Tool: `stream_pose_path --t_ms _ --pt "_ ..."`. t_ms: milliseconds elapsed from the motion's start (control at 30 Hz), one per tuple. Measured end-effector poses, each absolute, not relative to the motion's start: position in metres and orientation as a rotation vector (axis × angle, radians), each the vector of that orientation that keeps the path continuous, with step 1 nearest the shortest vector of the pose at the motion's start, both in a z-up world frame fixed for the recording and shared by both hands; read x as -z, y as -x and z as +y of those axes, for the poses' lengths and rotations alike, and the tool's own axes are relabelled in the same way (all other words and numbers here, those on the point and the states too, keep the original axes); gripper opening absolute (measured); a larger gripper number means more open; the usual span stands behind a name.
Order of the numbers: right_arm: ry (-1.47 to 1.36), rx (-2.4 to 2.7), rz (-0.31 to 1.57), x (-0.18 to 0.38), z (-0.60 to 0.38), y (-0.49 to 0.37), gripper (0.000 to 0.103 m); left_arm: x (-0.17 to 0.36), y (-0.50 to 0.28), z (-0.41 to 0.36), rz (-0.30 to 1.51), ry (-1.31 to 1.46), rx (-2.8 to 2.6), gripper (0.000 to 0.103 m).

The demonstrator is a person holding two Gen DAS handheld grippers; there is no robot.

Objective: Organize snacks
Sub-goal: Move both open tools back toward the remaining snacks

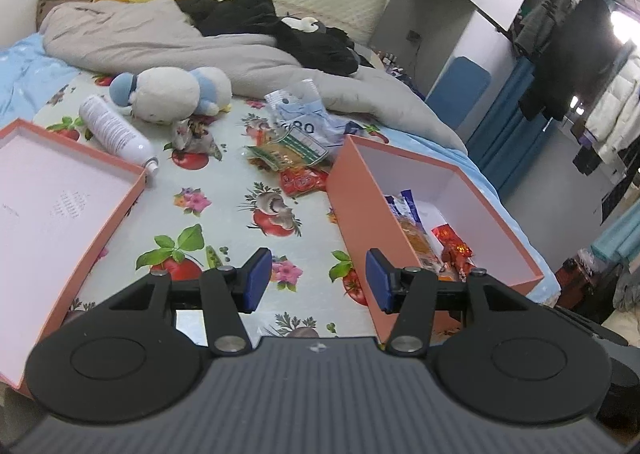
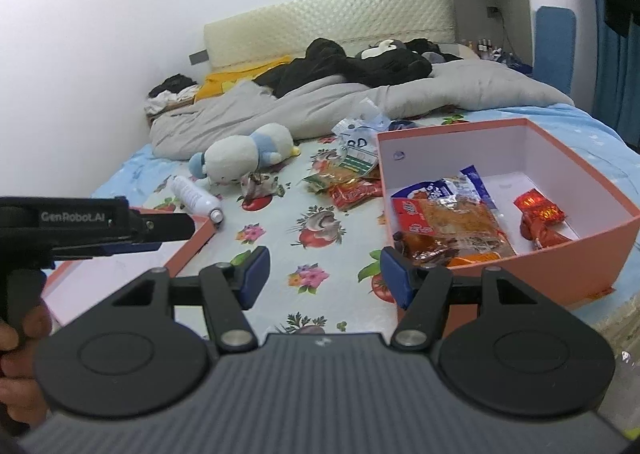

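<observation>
From the left wrist, the left gripper (image 1: 316, 280) hovers with its blue-padded jaws parted and nothing between them, above a vinyl sheet printed with tomatoes and flowers (image 1: 240, 230). To its right stands the salmon-pink cardboard box with a white interior (image 1: 356, 198), already holding several packets. Beyond it lies a loose heap of snack packets (image 1: 298, 158), orange, red and pale blue, not yet sorted. The matching shallow pink lid (image 1: 60, 198) sits on the left, cut off by the frame edge. A white spray can (image 1: 116, 130) and a white-and-blue plush toy (image 1: 172, 94) lie farther back.

From the right wrist, the right gripper (image 2: 324, 276) also hangs parted and empty. The box shows about 4 packets inside, among them a red foil-wrapped sweet (image 2: 540, 214). By this look, the job is roughly half done. The box's near wall hides the lower packets, labels are unreadable, and a small crumpled wrapper (image 2: 260, 184) may be snack or litter.
</observation>
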State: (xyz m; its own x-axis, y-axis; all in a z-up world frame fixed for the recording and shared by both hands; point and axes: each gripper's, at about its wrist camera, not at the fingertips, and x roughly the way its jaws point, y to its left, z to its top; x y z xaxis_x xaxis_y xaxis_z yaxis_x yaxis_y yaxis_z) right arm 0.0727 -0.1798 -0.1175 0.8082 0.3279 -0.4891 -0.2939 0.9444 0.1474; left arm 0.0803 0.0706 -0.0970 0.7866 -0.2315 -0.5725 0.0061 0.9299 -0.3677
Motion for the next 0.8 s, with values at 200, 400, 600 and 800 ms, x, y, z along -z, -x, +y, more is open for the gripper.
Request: stream_pose_path --t_ms 200,400,600,800 --pt "0.023 -0.35 0.51 0.121 -0.157 -0.091 0.063 0.113 -0.111 0.088 0.67 0.406 0.126 0.058" --pt "0.09 -0.365 0.503 0.139 -0.129 -0.127 0.062 0.134 -0.165 0.112 0.674 0.497 0.138 0.058" --pt "0.147 -0.35 0.509 0.163 -0.104 -0.172 0.06 0.158 -0.232 0.135 0.663 0.63 0.173 0.058" --pt "0.174 -0.302 0.529 0.191 -0.081 -0.231 0.055 0.185 -0.311 0.141 0.708 0.634 0.215 0.058"
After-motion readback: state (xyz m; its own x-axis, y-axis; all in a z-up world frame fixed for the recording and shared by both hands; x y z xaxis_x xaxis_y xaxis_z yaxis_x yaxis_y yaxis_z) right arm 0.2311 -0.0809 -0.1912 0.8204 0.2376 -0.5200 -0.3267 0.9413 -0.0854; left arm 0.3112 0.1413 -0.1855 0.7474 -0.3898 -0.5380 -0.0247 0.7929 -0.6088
